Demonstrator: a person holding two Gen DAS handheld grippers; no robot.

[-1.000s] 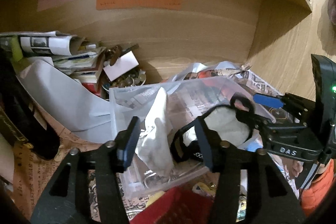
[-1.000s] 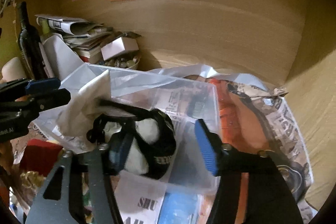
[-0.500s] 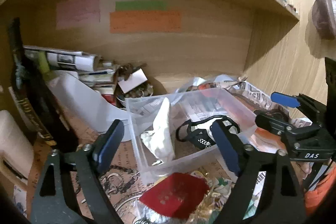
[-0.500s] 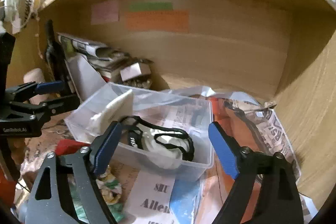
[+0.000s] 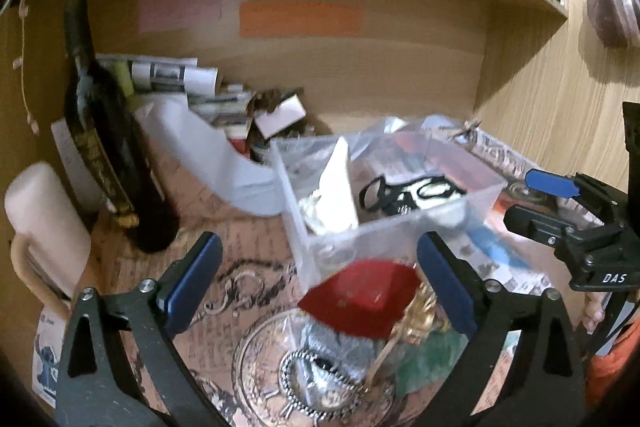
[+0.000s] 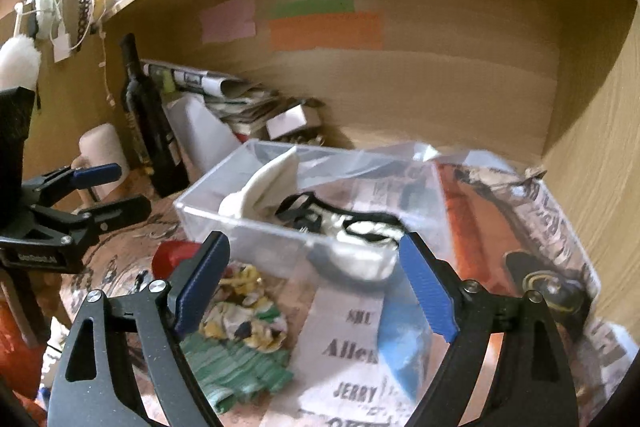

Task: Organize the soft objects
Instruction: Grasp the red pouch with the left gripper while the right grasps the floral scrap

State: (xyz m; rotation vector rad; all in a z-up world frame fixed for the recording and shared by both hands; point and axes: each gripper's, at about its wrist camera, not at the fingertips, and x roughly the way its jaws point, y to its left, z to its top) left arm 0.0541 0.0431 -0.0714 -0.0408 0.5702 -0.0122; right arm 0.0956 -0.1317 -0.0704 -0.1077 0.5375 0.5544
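Both tools hang above the cluttered shelf, holding nothing — the left gripper [image 5: 318, 277] and the right gripper [image 6: 314, 283] each have their blue pads spread wide. Nearest, at 6 o'clock in the right view, lies a newspaper sheet [image 6: 352, 343] reading "Allen" and "JERRY". Beyond it the clear plastic bin [image 6: 256, 227] holds a white cloth [image 6: 266, 187] and a black-strapped white mask [image 6: 360, 239]. At 10 o'clock stands a dark bottle [image 6: 146, 115]. The right tool's body reads "DAS".
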